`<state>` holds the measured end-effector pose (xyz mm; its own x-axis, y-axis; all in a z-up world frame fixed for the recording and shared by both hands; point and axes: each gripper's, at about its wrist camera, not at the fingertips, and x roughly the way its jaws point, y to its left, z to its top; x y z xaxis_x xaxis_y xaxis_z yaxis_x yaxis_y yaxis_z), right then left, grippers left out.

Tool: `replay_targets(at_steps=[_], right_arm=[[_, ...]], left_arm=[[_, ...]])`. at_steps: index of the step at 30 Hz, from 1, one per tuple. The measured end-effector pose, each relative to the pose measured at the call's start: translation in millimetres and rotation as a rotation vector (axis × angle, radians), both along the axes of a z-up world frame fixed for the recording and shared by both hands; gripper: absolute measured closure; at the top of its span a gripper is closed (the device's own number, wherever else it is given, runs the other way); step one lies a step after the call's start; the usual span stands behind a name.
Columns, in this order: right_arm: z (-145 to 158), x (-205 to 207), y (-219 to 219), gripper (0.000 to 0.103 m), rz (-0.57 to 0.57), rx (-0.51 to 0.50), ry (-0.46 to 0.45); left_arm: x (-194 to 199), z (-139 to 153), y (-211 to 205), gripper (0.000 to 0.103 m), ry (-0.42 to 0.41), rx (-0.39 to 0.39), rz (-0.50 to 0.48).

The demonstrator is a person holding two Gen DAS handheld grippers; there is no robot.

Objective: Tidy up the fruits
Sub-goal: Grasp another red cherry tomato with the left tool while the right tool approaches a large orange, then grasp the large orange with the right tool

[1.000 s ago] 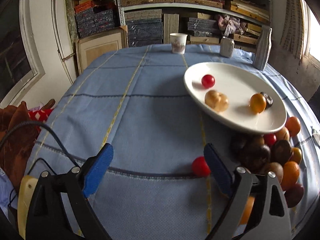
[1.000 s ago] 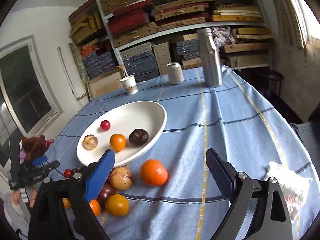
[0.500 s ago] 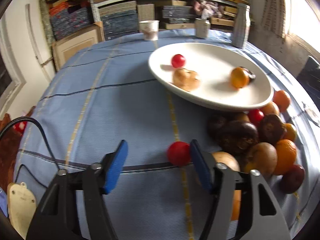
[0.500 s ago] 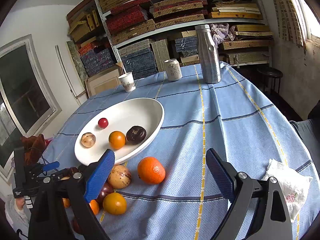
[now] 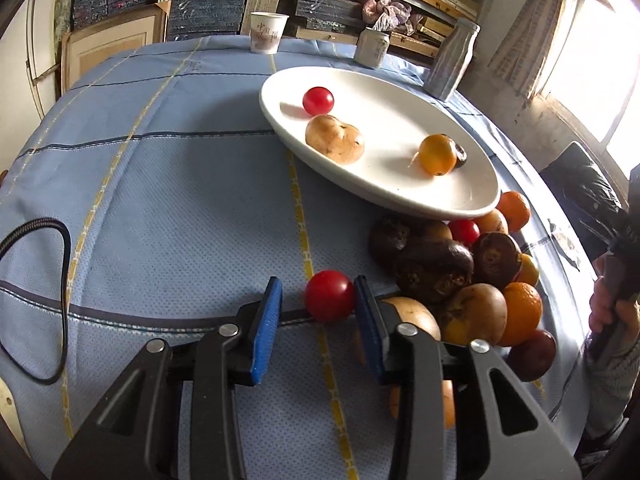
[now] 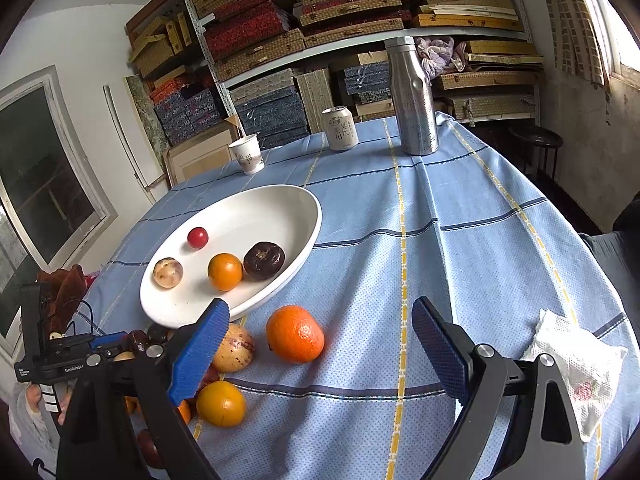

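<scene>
A small red tomato (image 5: 330,296) lies on the blue tablecloth between the blue pads of my left gripper (image 5: 319,285). Its jaws are closing: the right pad is at the tomato's side, while a gap shows at the left pad. A heap of loose fruit (image 5: 452,276), dark, tan and orange, sits just right of it. The white oval plate (image 5: 400,196) beyond holds a red tomato (image 5: 318,100), a tan fruit (image 5: 334,140), an orange one (image 5: 437,154) and a dark one. My right gripper (image 6: 320,307) hangs open above an orange (image 6: 295,334) near the plate (image 6: 304,240).
A paper cup (image 6: 247,154), a drink can (image 6: 340,128) and a steel bottle (image 6: 412,96) stand at the table's far edge. A crumpled tissue (image 6: 572,352) lies at the right. A black cable (image 5: 60,280) loops over the cloth at the left. A person's hand (image 5: 612,308) is at the right edge.
The left gripper tilted down toward the cloth and its jaws narrowed from wide apart to closely bracketing the red tomato. The right gripper stayed where it was, open.
</scene>
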<state>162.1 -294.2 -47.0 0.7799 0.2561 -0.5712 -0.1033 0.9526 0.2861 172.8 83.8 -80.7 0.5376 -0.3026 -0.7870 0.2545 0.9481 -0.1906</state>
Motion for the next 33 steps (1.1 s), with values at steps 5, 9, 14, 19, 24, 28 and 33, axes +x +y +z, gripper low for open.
replay_targets(at_steps=[5, 9, 14, 19, 24, 28, 33], right_arm=[[0, 0, -1, 0.01, -0.003, 0.001, -0.002], [1, 0, -1, 0.01, -0.005, 0.0, -0.005], [1, 0, 0, 0.01, 0.001, -0.001, -0.004], [1, 0, 0, 0.01, 0.0, -0.005, -0.002], [-1, 1, 3, 0.01, 0.019, -0.017, 0.012], [-10, 7, 14, 0.01, 0.032, -0.096, 0.056], [-21, 16, 33, 0.014, 0.053, -0.2, 0.077]], left_arm=[[4, -2, -1, 0.069, 0.025, -0.03, 0.001], [-2, 1, -10, 0.08, -0.007, 0.005, -0.022], [-10, 4, -25, 0.08, -0.084, 0.125, -0.02], [-1, 1, -12, 0.079, -0.034, 0.08, 0.005], [-5, 10, -2, 0.08, -0.1, 0.17, 0.099], [-3, 11, 5, 0.08, -0.104, 0.192, 0.145], [-8, 14, -3, 0.08, -0.132, 0.22, 0.12]])
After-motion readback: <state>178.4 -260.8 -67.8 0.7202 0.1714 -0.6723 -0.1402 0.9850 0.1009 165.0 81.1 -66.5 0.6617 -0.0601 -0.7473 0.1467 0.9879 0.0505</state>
